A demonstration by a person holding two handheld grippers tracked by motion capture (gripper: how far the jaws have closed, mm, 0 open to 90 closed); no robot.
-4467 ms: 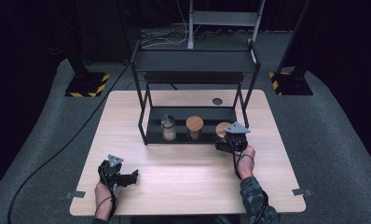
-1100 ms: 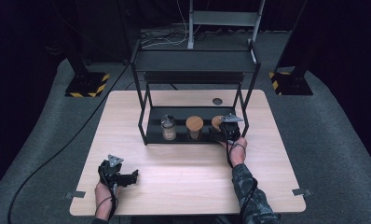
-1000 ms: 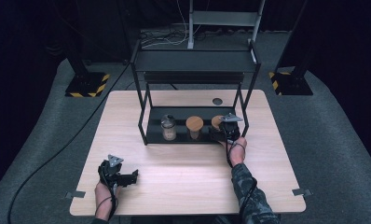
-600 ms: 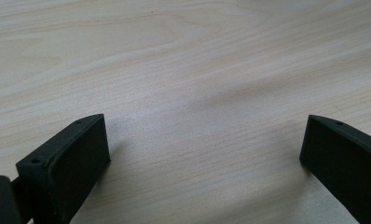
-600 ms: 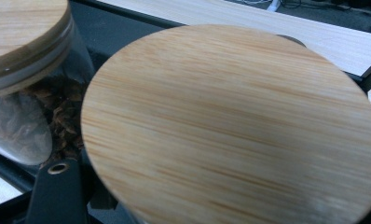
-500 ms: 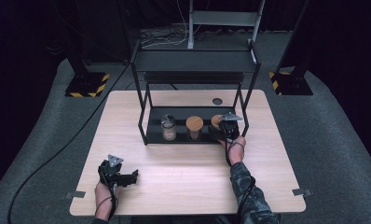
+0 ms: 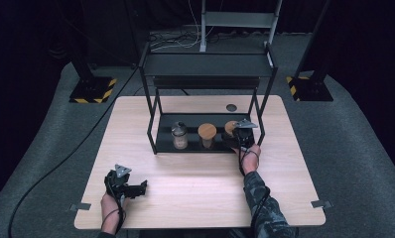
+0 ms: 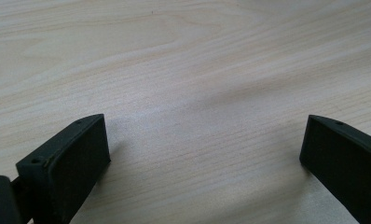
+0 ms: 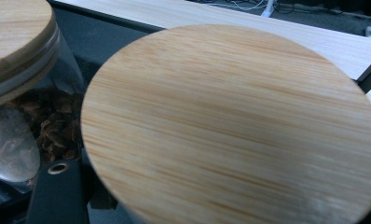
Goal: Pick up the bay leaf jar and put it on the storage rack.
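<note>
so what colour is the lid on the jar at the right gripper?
Light bamboo wood grain lid, clearest in the right gripper view.

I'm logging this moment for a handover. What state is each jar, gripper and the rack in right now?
Right jar: upright on the rack's lower shelf, wooden lid on, between the right gripper's jaws.
Middle jar: upright, lidded.
Left jar: upright, darker lid on.
Right gripper: around the right jar; grip unclear.
Left gripper: open over bare table.
Rack: top shelf bare.

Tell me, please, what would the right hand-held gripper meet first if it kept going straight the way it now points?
Most likely the jar with the wooden lid at the right end of the rack's bottom shelf. The right hand-held gripper already sits right at that jar, though whether they touch is hard to tell.
</note>
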